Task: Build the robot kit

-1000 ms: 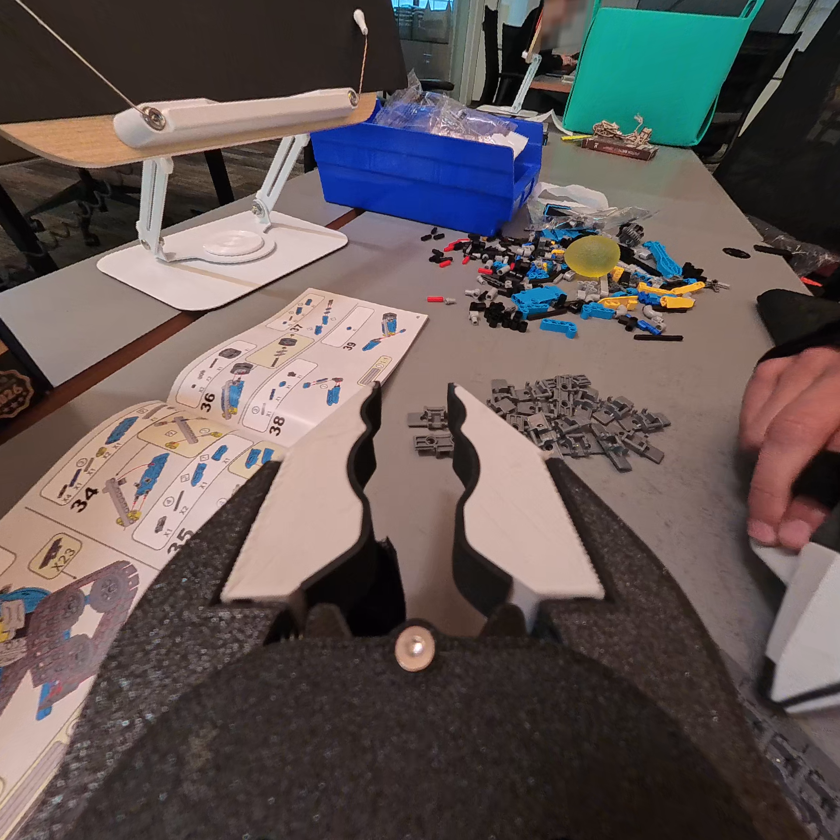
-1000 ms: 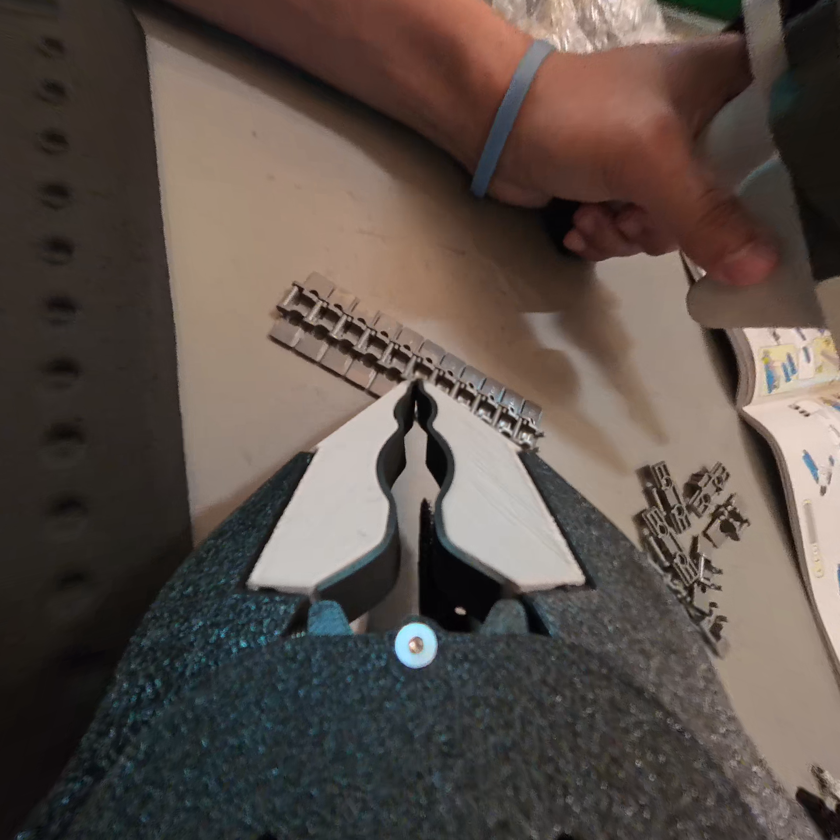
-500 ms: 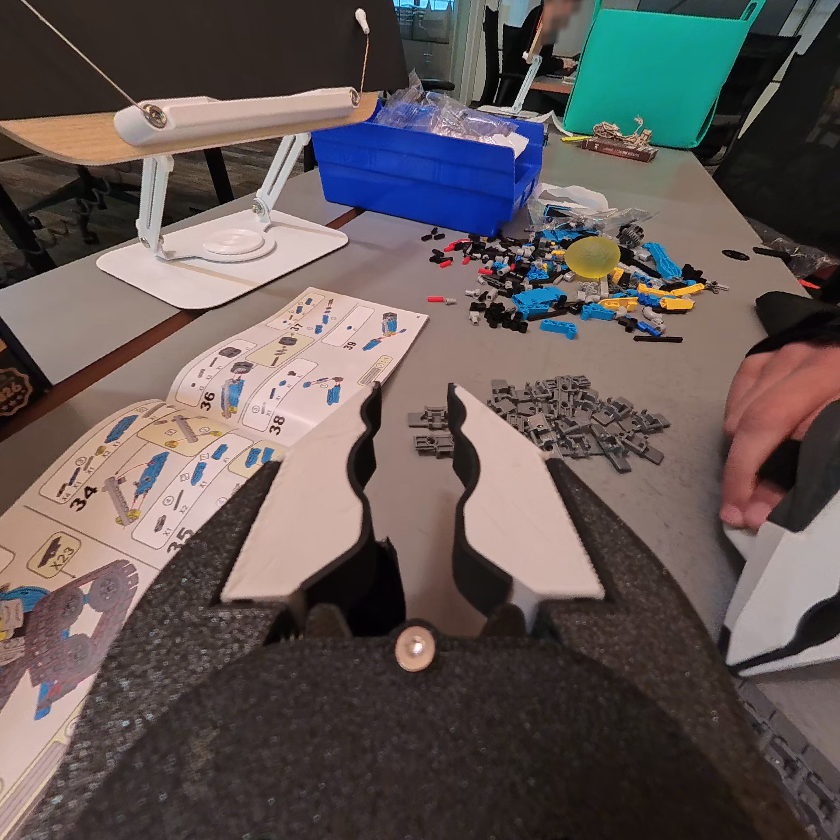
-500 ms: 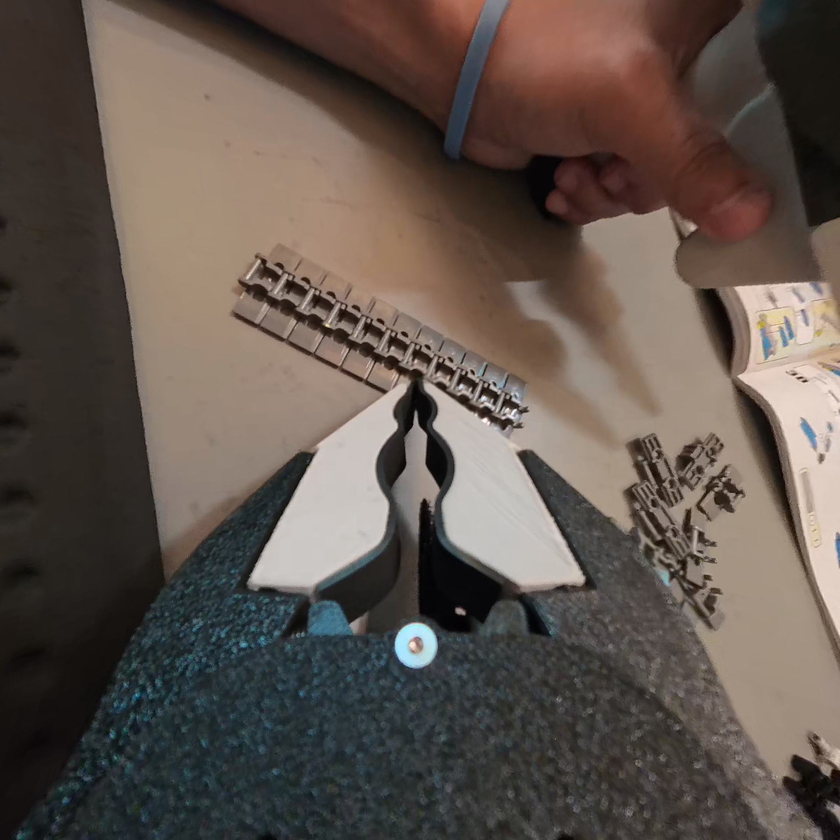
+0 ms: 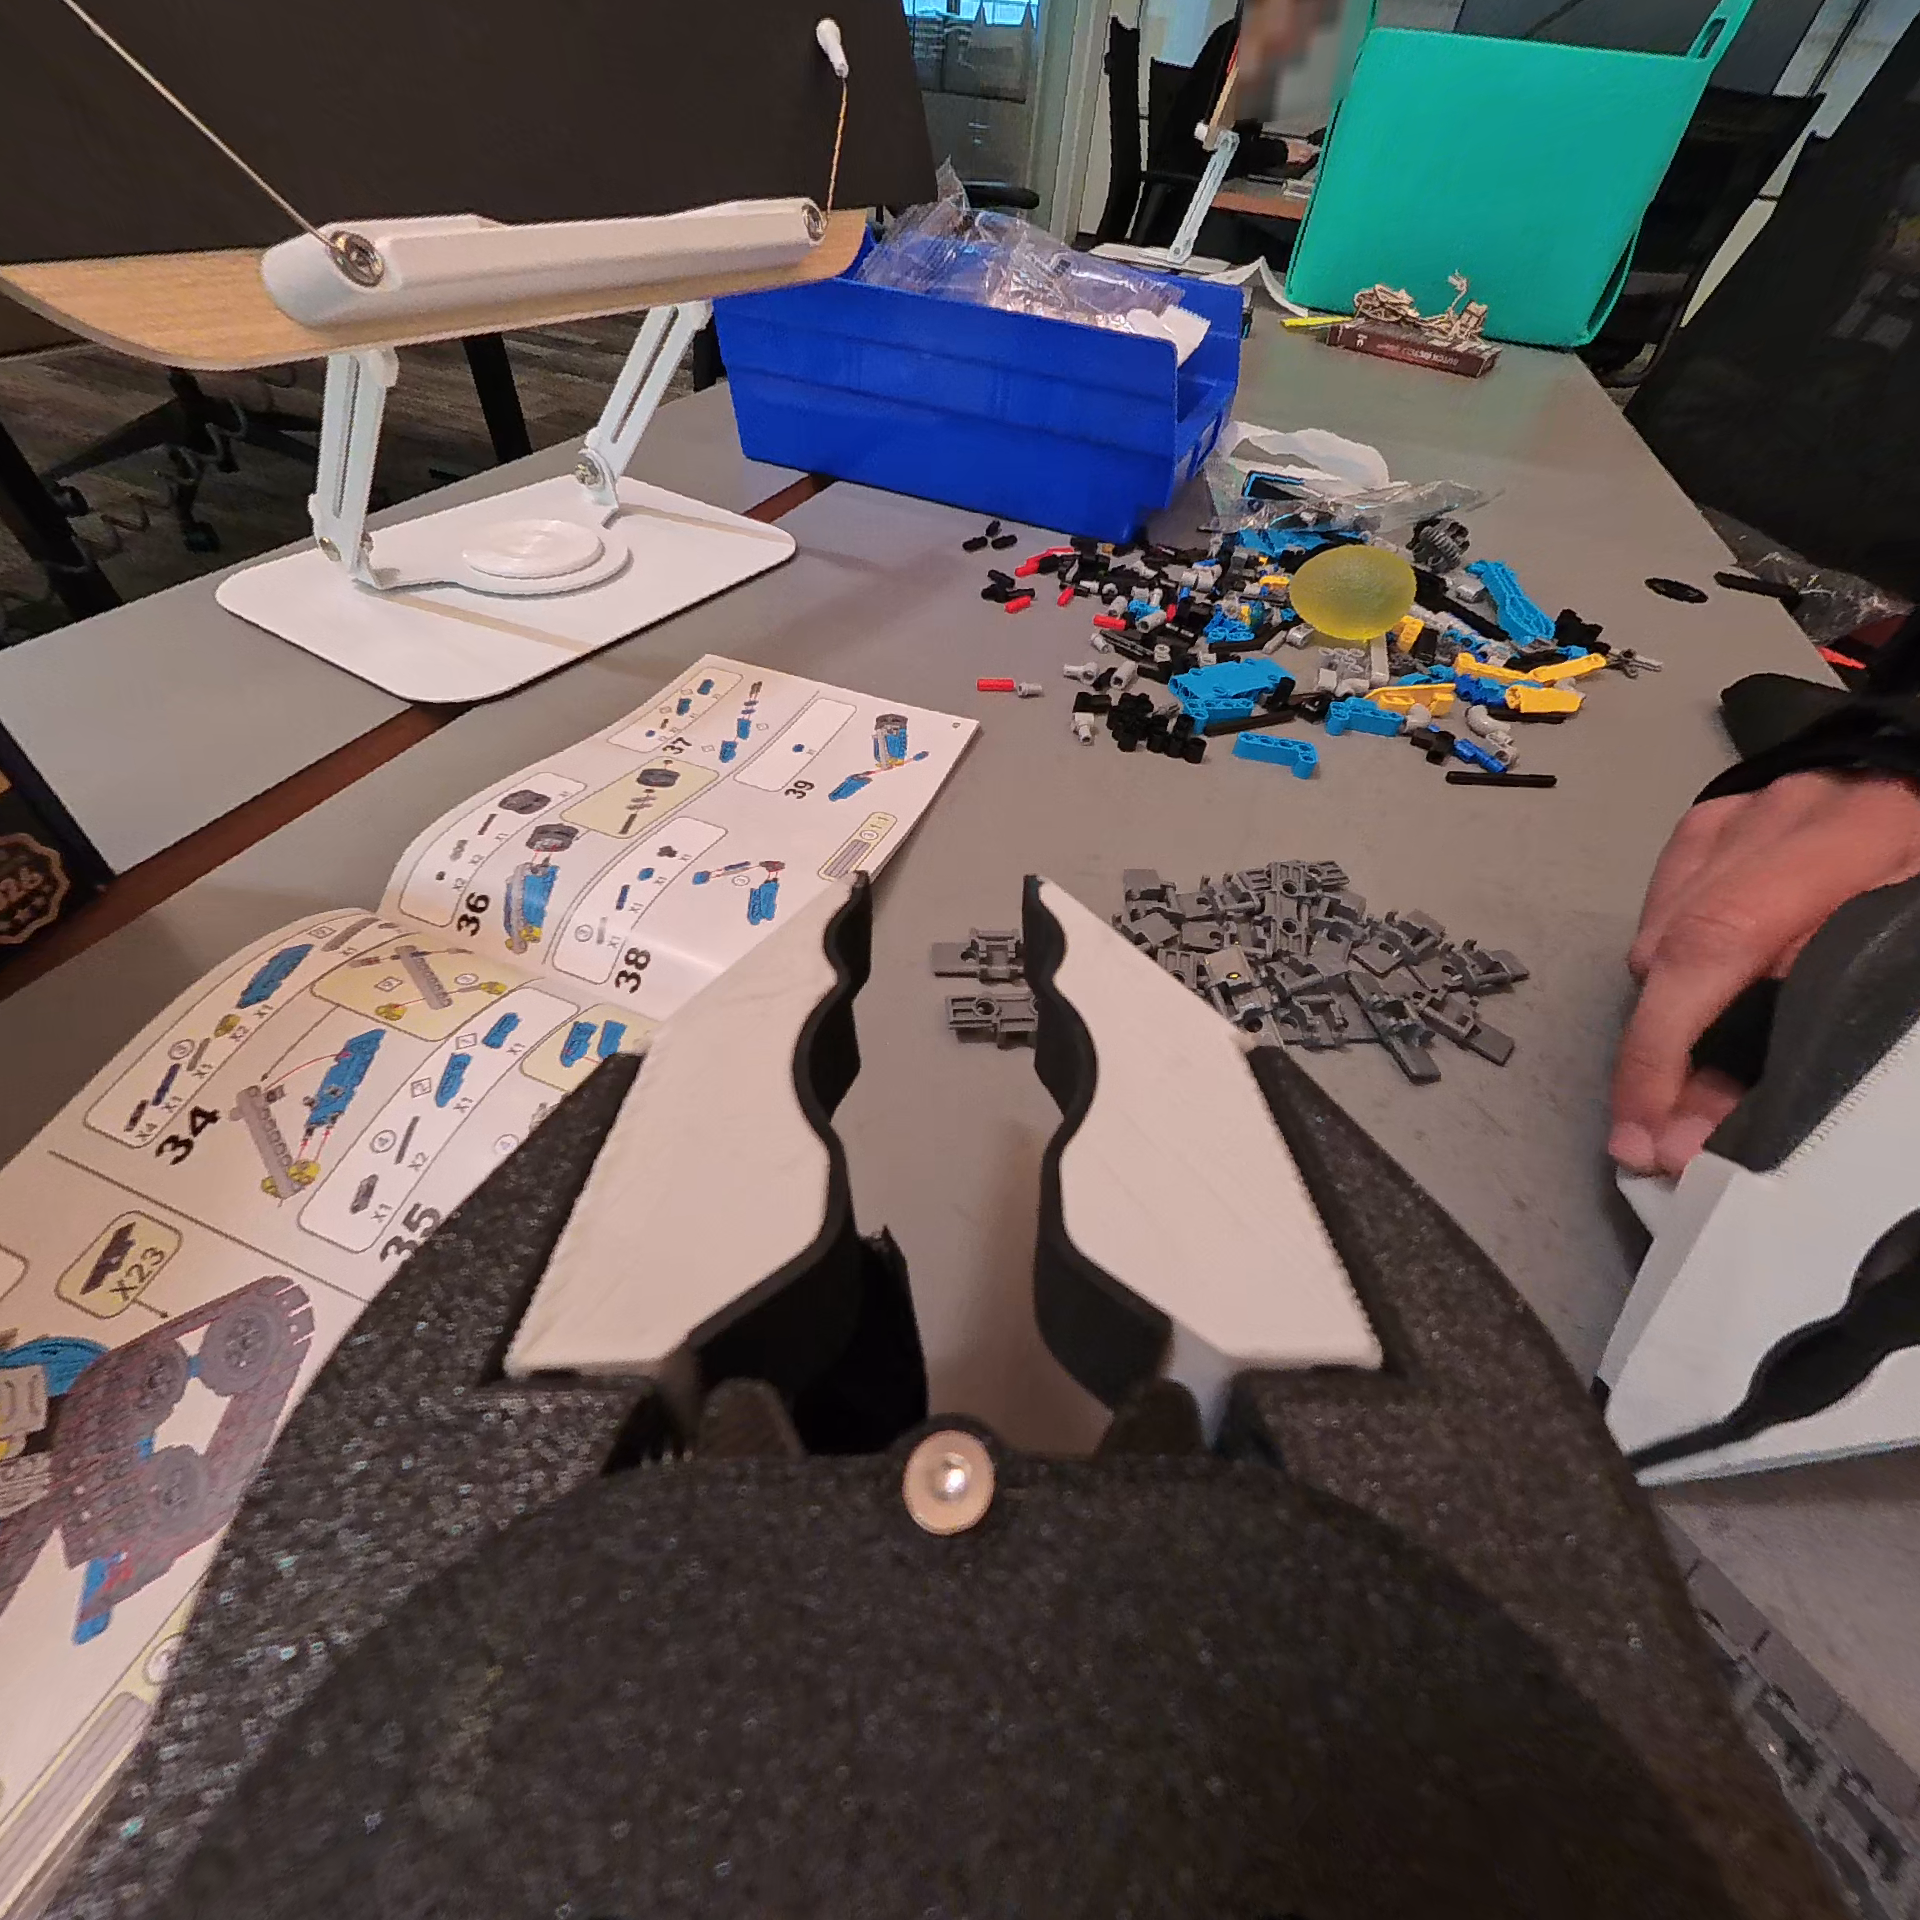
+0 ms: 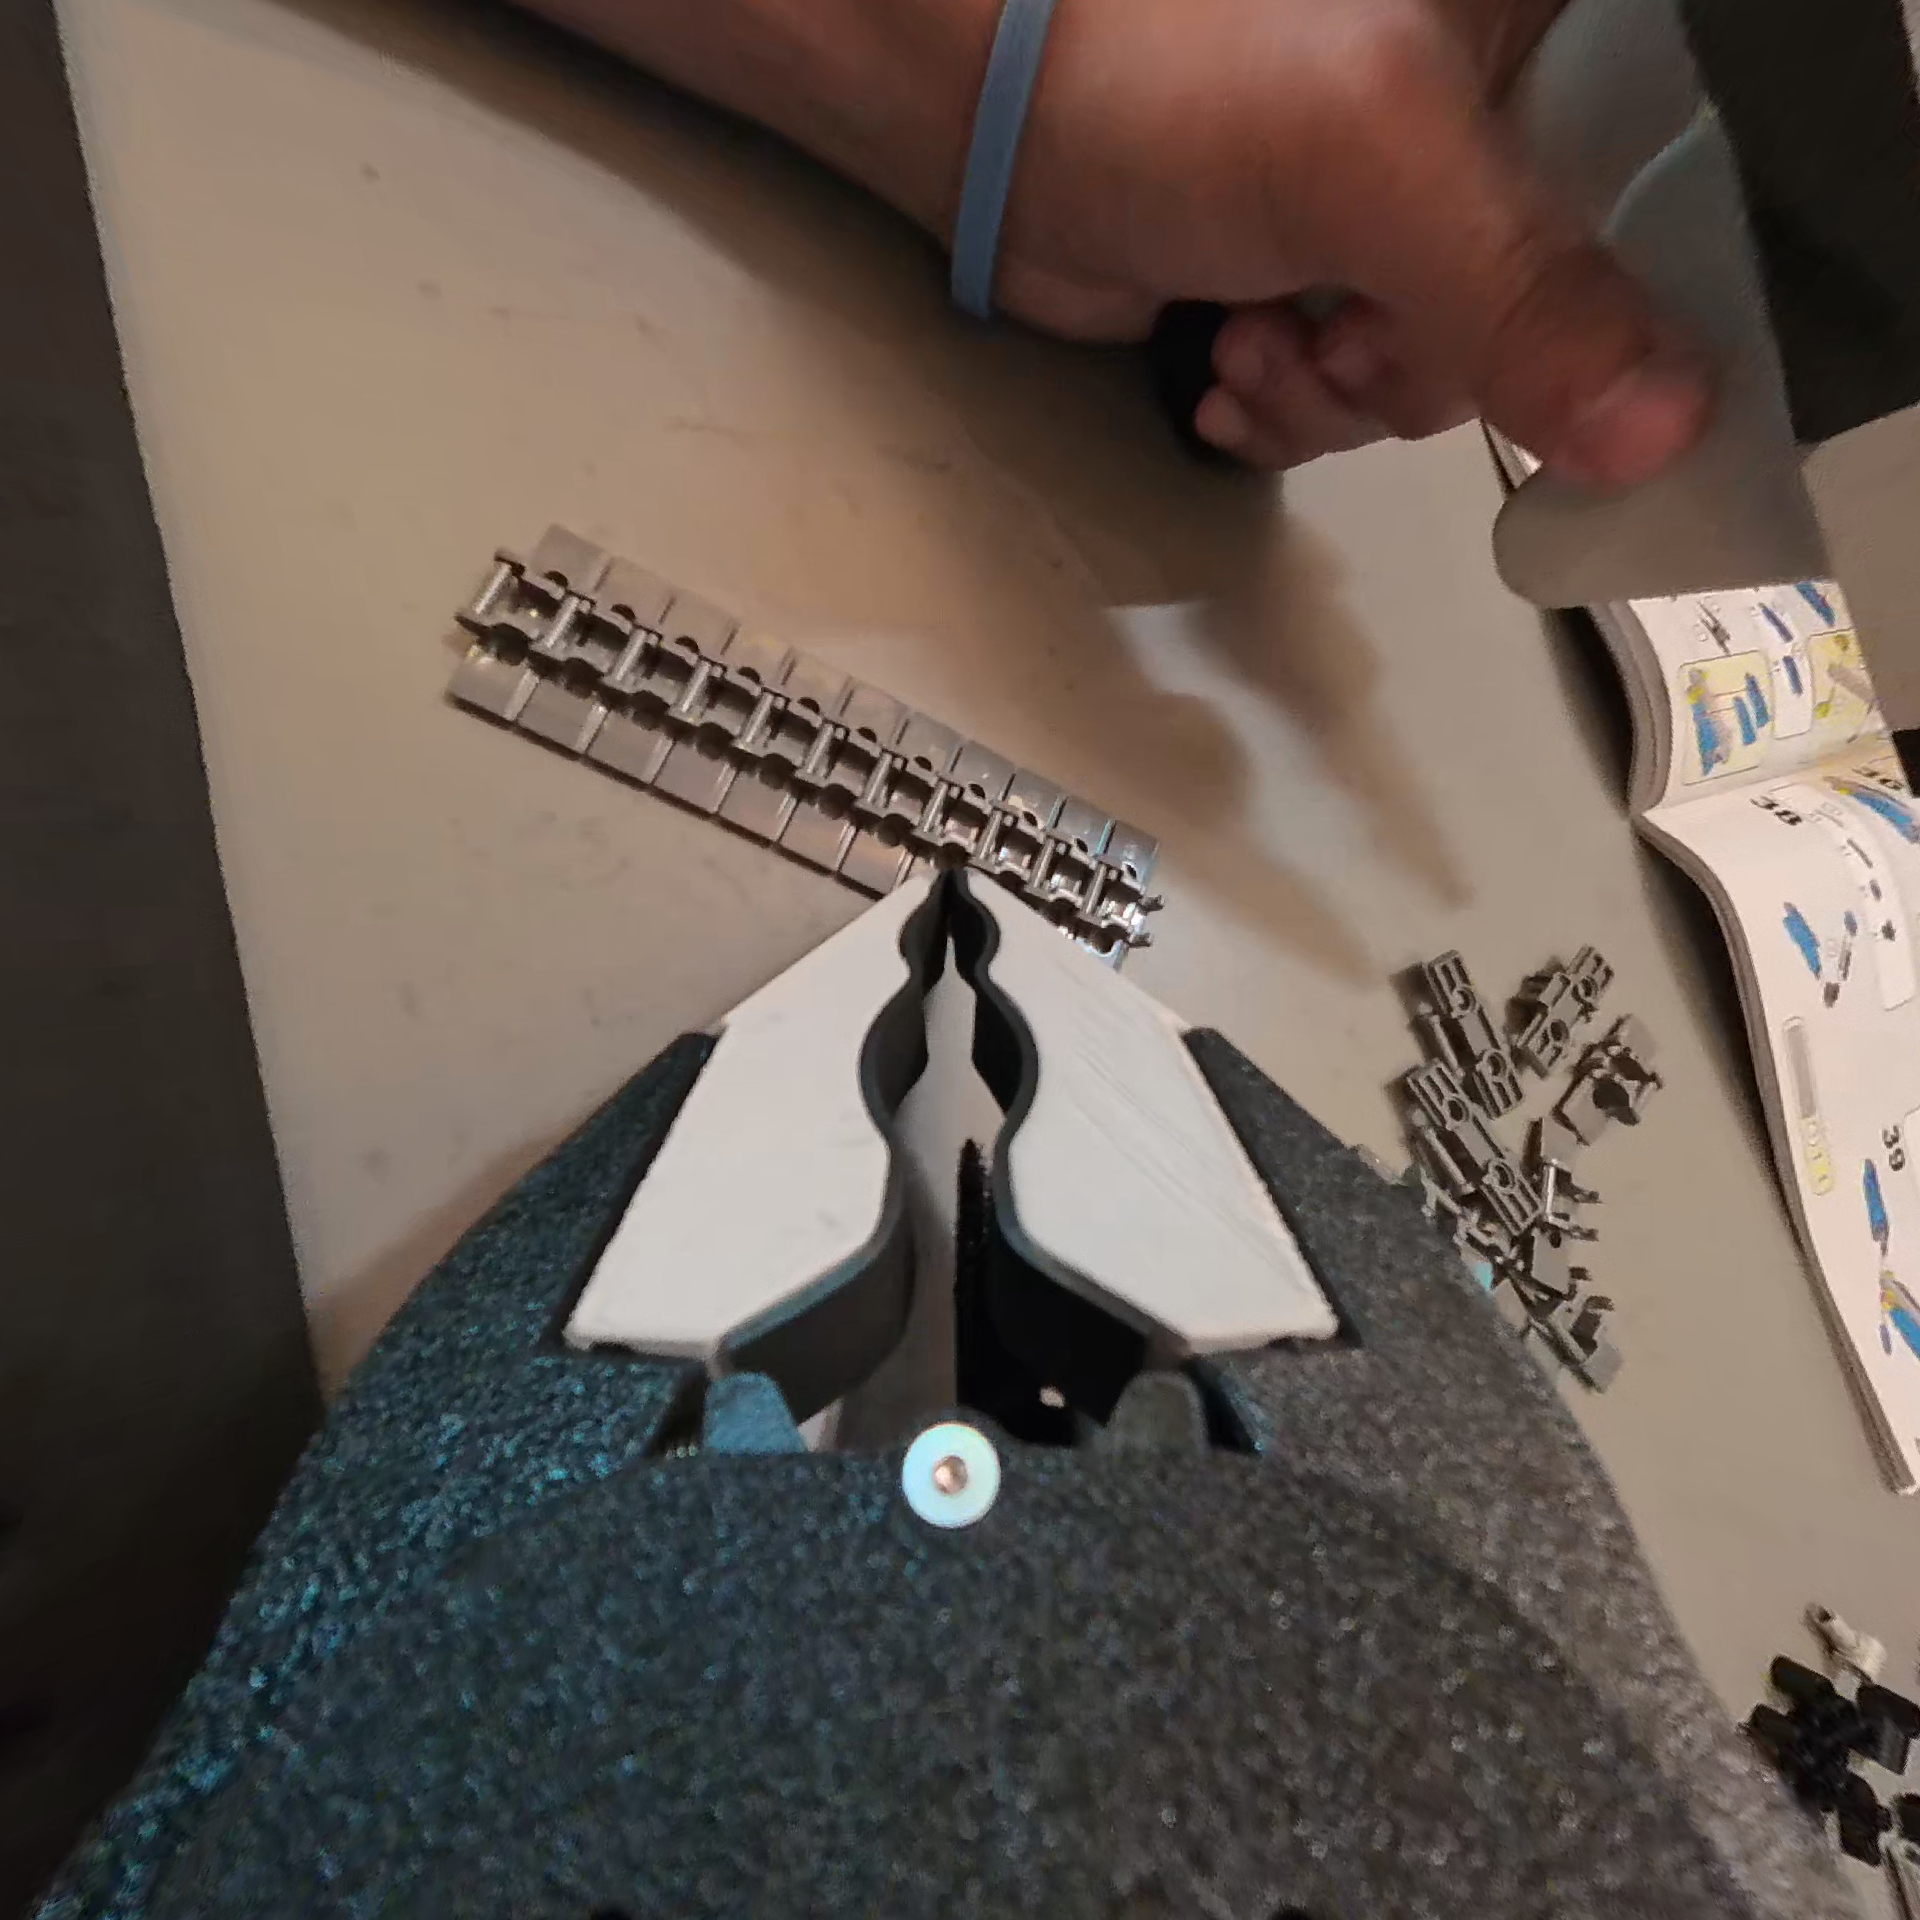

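the left claw [image 5: 943,899] hovers low over the grey worktop [image 5: 727,831] with its two fingers apart and nothing between them. just past its tips lie two loose grey track links [image 5: 982,982], and to their right a heap of grey links [image 5: 1320,961]. the open instruction booklet [image 5: 416,987] lies on the left, its near corner under the left finger. farther back sit a scatter of small blue, black and yellow building pieces [image 5: 1299,665] with a yellow translucent ball [image 5: 1351,587] among them, a blue bin [image 5: 977,384] holding clear plastic bags, and a white stand [image 5: 499,582] with a wooden board on top. a green folder [image 5: 1496,177] stands at the far end. at the right edge a hand [image 5: 1756,956] grips the other tool.

the right claw [image 6: 948,883] points down at the worktop [image 6: 520,364] with its fingers together at the tips, holding nothing that can be seen. the tips sit right at the near edge of a joined strip of grey track links [image 6: 800,743] that lies flat and runs slantwise; whether they touch it cannot be told. to the right is the heap of loose links [image 6: 1507,1143], then the booklet [image 6: 1818,935]. above, a hand with a blue wristband [image 6: 1299,208] holds the left tool.
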A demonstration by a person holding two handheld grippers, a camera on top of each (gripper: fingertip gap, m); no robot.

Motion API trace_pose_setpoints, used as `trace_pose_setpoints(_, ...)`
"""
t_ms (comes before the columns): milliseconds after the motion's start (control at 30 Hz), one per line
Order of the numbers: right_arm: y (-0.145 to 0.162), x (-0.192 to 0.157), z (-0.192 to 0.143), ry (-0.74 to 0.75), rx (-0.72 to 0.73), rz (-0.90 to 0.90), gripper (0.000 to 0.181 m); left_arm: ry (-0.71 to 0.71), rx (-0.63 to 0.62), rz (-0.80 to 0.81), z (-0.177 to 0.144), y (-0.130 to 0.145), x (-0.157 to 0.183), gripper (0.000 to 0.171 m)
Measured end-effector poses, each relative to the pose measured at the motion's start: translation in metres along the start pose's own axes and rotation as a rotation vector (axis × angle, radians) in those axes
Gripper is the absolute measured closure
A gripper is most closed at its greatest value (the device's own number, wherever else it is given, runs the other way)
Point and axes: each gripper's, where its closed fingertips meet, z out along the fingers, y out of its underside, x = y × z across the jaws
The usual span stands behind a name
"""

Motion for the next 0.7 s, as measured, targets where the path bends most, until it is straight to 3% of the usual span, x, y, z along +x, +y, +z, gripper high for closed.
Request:
trace_pose_setpoints(533, 0.0, 0.022, -0.007, 0.07, 0.02, 0.074, 0.181, 0.0, -0.003, -0.001, 0.0, 0.0, 0.0, 0.143)
trace_pose_setpoints(700, 0.01, 0.019, -0.001, 0.042, -0.032, 0.084, 0.181, 0.0, -0.003, -0.002, 0.0, 0.001, 0.0, 0.143)
